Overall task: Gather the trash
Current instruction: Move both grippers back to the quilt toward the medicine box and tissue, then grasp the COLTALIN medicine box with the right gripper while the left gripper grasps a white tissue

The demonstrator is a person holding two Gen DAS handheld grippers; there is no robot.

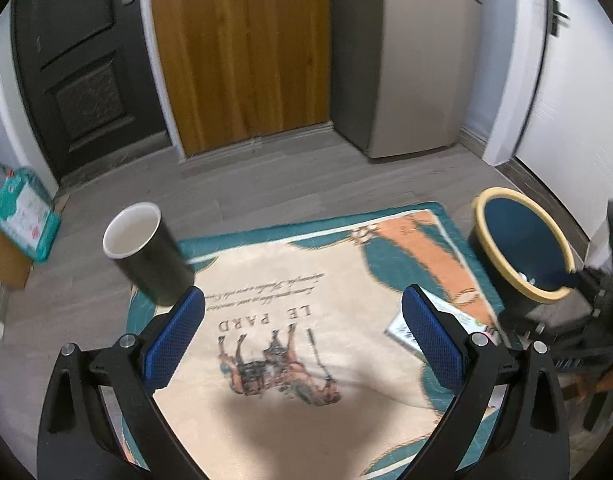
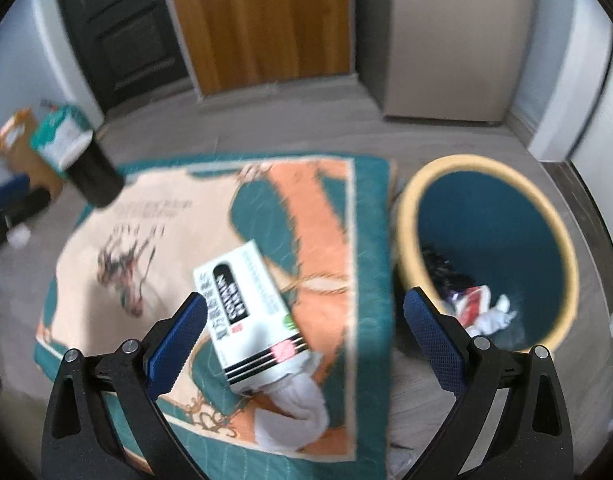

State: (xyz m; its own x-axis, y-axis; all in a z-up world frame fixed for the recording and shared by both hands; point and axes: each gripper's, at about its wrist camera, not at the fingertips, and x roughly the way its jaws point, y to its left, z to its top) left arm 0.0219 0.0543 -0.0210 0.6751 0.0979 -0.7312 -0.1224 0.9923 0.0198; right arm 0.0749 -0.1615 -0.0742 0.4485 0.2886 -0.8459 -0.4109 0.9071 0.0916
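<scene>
Printed rug [image 1: 290, 320], wooden door [image 1: 242, 52]

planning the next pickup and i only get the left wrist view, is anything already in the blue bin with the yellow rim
observer: Yes. The right wrist view looks into the blue bin with the yellow rim: crumpled white paper and a red and white wrapper lie at the bottom.
operator: a finger hides most of that white carton on the rug, how does it lie
observer: The white cardboard carton with black lettering lies flat on the printed rug, with a crumpled white tissue at its near end.
operator: is the right gripper on it
observer: No. The right gripper is open, and the carton shows between its fingers.
</scene>
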